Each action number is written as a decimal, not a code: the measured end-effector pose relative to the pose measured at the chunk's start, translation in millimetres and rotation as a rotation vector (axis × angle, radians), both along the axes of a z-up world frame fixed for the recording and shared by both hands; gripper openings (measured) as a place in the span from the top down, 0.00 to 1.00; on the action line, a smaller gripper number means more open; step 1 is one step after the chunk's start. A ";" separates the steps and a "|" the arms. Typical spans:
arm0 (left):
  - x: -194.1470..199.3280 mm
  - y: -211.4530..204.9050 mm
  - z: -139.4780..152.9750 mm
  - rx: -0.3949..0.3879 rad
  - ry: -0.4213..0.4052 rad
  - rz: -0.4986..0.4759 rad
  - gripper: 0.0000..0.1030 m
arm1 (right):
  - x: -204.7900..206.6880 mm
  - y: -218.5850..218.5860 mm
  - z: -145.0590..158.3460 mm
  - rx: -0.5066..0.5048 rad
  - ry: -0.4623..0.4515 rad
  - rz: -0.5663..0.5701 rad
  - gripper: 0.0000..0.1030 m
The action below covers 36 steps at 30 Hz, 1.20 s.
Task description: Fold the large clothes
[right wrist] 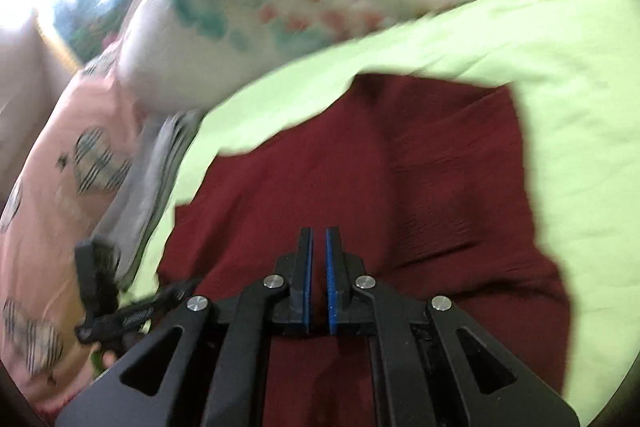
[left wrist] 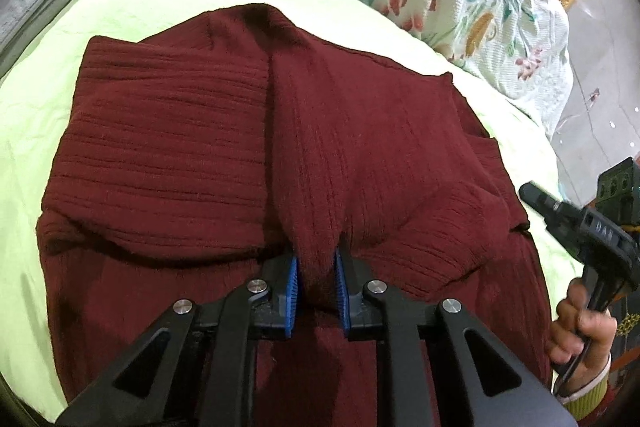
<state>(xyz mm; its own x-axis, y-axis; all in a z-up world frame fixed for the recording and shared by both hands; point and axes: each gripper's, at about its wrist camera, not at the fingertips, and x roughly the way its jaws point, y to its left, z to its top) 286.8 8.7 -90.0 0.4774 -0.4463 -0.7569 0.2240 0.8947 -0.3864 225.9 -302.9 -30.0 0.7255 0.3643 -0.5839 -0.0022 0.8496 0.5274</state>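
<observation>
At 6 o'clock on the green sheet (left wrist: 120, 27), left gripper (left wrist: 316, 291) pinches maroon garment (left wrist: 180, 131) ridge for folding; right gripper (right wrist: 319, 267) nearly closed, empty.

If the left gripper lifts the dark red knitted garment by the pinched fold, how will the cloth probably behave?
The dark red garment will probably hang limp: it already lies in soft folds on the green sheet. Its thick ribbed knit suggests some weight, so it may sag. The left gripper pinches only a narrow ridge, so the rest would likely trail.
</observation>
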 end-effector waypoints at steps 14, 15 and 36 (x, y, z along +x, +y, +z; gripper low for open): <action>-46.4 46.0 15.7 -0.041 0.003 0.091 0.51 | -39.1 -18.0 -8.5 -0.038 0.093 -0.106 0.60; -52.3 50.2 16.9 -0.048 0.005 0.106 0.51 | -47.0 -17.9 -6.6 -0.035 0.088 -0.109 0.60; -199.2 135.2 -0.2 0.054 0.033 0.150 0.32 | -208.0 -75.2 -24.2 -0.007 0.133 -0.271 0.56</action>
